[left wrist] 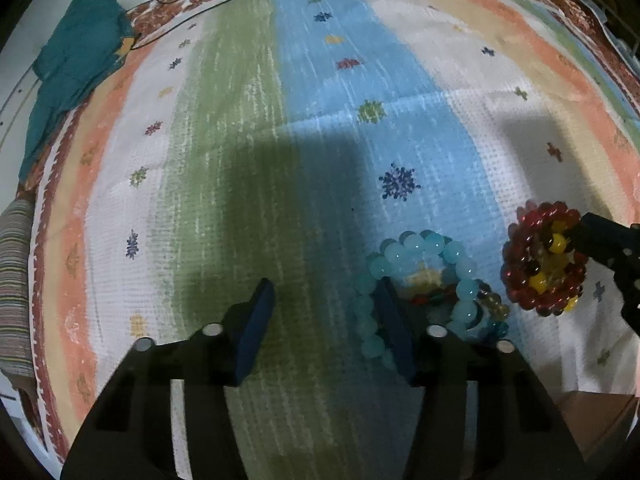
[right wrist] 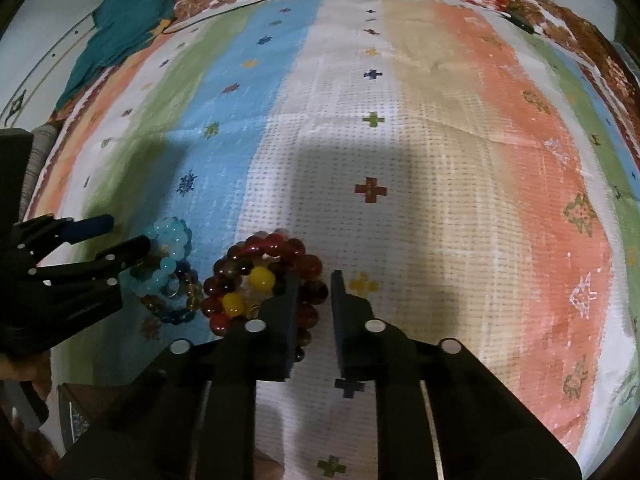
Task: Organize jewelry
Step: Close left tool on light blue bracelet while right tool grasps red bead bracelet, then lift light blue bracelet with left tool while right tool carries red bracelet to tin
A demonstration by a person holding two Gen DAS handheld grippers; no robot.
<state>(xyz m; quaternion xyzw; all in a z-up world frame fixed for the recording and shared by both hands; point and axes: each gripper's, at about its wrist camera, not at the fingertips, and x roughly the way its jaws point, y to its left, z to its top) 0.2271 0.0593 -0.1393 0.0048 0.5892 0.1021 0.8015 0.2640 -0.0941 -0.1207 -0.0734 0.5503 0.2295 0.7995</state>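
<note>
On the striped cloth (left wrist: 248, 128) lies a stack of light blue bead bracelets (left wrist: 424, 256) with smaller amber and dark blue strands under it. My left gripper (left wrist: 326, 320) is open; its right finger stands inside the blue ring, with a few blue beads on its inner side, and its left finger stands apart over bare cloth. To the right sits a cluster of dark red and yellow bead bracelets (right wrist: 256, 276). My right gripper (right wrist: 316, 308) is shut on the red strand: one finger is inside the ring, the other outside. The same cluster (left wrist: 536, 264) shows in the left wrist view.
A teal cloth (left wrist: 76, 64) lies bunched at the far left edge. A thin black cable (left wrist: 192, 4) runs along the floral border at the back. A brown box corner (left wrist: 592, 412) sits near the front, below the red beads. Striped fabric (left wrist: 14, 280) lies at the left.
</note>
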